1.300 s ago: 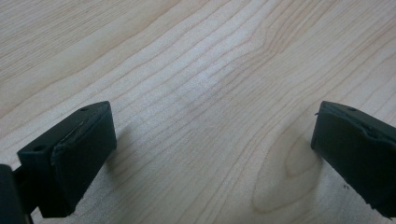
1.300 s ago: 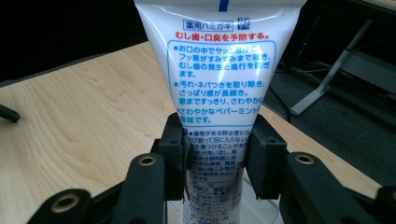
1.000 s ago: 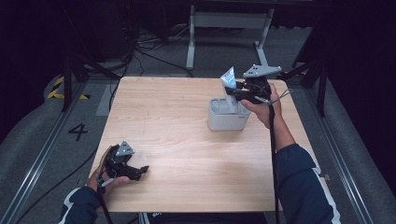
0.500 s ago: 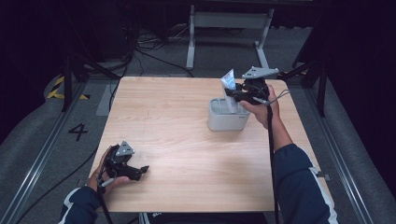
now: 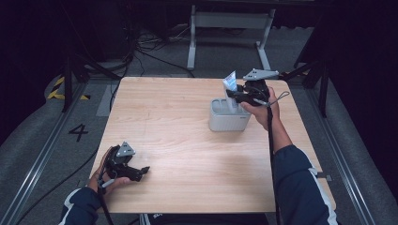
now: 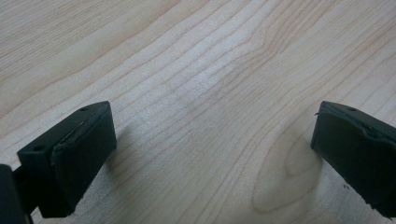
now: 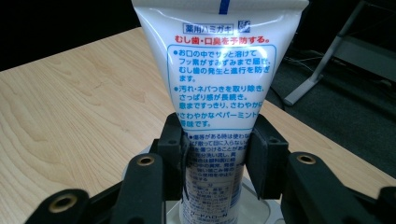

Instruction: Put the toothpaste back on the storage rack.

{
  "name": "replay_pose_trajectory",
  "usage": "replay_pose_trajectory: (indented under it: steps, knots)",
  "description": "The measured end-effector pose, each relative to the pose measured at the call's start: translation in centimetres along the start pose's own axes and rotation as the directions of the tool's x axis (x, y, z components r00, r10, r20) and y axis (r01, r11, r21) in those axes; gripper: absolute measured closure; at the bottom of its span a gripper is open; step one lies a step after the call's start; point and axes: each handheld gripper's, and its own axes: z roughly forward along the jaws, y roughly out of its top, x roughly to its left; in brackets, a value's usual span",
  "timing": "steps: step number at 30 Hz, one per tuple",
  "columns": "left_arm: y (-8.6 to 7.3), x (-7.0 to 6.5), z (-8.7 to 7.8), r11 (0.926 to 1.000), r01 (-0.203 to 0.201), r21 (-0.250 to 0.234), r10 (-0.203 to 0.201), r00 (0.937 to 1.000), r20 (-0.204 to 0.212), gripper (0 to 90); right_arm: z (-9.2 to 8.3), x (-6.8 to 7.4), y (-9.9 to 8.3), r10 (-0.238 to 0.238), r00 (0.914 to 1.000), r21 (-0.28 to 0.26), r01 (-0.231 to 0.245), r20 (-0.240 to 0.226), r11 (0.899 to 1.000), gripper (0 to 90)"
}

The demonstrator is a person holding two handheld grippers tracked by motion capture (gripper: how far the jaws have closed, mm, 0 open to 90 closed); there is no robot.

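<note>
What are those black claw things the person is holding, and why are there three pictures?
Those are grippers: hand-held tools with two black jaws that pinch, a bit like big tweezers. A person holds one in each hand at a wooden table.

One picture comes from a camera up high that looks down on the whole table. The other two come from small cameras riding on the grippers, so you look along the jaws.

The left gripper sits low near the table's front edge. Its jaws stand wide apart with nothing between them, just bare wood beneath.

The right gripper pinches a white toothpaste tube with blue and red writing. It holds the tube upright over a small grey holder, the only other thing on the table. I cannot tell whether the tube's bottom end touches the holder.
</note>
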Motion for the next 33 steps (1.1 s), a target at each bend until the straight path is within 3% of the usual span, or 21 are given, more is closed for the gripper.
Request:
replay_pose_trajectory:
  steps: [33]
  knots:
    - [0.0, 0.0, 0.0, 1.0, 0.0, 0.0, 0.0, 1.0, 0.001, 0.5, 0.8, 0.1, -4.1, -0.021, 0.9995, 0.097, 0.023, -0.021, 0.995, 61.6]
